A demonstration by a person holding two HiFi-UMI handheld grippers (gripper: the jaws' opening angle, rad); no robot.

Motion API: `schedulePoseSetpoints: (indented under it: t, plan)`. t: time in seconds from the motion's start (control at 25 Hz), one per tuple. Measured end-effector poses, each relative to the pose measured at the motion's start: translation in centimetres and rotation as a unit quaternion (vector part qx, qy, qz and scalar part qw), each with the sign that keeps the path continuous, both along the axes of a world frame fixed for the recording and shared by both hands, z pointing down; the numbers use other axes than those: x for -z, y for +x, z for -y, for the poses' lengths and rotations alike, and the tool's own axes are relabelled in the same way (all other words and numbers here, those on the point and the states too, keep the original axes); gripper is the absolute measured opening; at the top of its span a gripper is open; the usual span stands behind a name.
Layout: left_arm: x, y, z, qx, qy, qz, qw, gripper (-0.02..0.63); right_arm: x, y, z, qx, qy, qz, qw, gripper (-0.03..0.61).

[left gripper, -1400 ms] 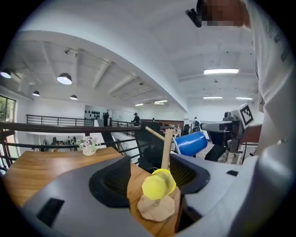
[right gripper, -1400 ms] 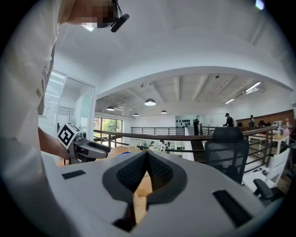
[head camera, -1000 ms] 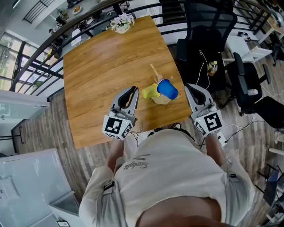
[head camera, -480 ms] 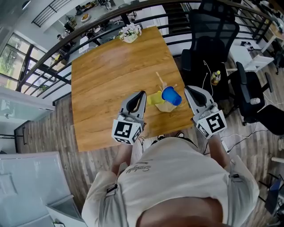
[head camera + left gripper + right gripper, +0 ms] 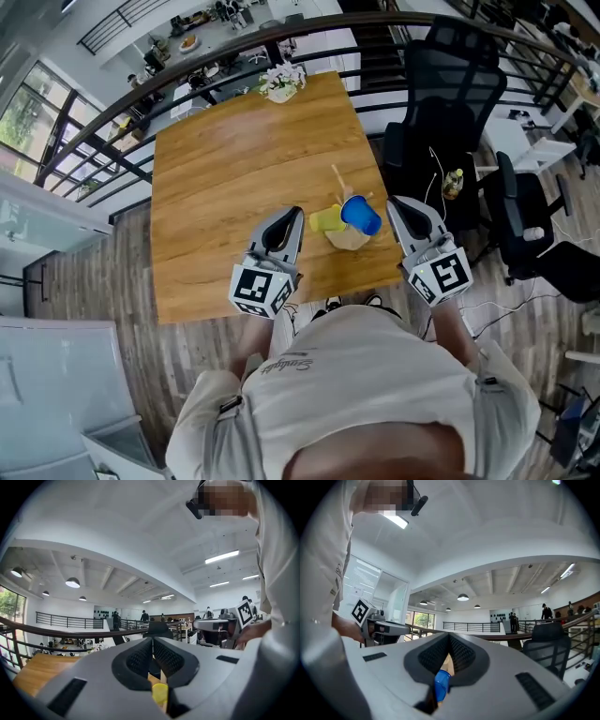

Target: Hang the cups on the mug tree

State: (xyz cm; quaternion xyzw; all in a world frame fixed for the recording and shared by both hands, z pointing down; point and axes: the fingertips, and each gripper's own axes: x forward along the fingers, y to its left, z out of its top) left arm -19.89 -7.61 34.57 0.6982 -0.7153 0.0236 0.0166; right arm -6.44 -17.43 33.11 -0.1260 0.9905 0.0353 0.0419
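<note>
A: where are the cups at?
B: yellow cup and blue cup are both on the mug tree, by the table's near edge, toward its right corner.
A: grippers?
B: left gripper and right gripper are both closed tight, nothing in them.

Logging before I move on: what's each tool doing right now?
Left tool: closed, holding nothing.
Right tool: closed, holding nothing.

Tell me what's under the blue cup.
The mug tree's round wooden base lies under the blue cup; the cup itself covers whatever holds it up.
</note>
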Motion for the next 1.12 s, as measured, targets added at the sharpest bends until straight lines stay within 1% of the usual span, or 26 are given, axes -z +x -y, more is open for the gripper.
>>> schedulePoseSetpoints:
  t: [0.12,0.48,0.88,1.12]
  plan:
    - [-0.4,0.0,-0.2,-0.001,-0.002,-0.008,1.0000,0.021,-0.1,0.1,0.0,-0.002,0.000,-0.003,1.000,-0.006]
    - [-0.8,0.3,-0.6,-0.009,-0.001,-0.012,0.9999,0.021,-0.9,0.5,-0.8,-0.003,-0.008,-0.013,1.000,-0.006]
    - [-1.7,0.1,-0.6,-0.010,-0.002,-0.025,0.9996,0.021,-1.8,1.5,-0.7,-0.019,-0.017,-0.019,0.999,-0.006]
    - [-2.9,0.0,-1.0,-0.006,-0.014,-0.038,0.9992,0.021,-2.1,1.8,-1.1,-0.020,-0.015,-0.028,0.999,-0.006]
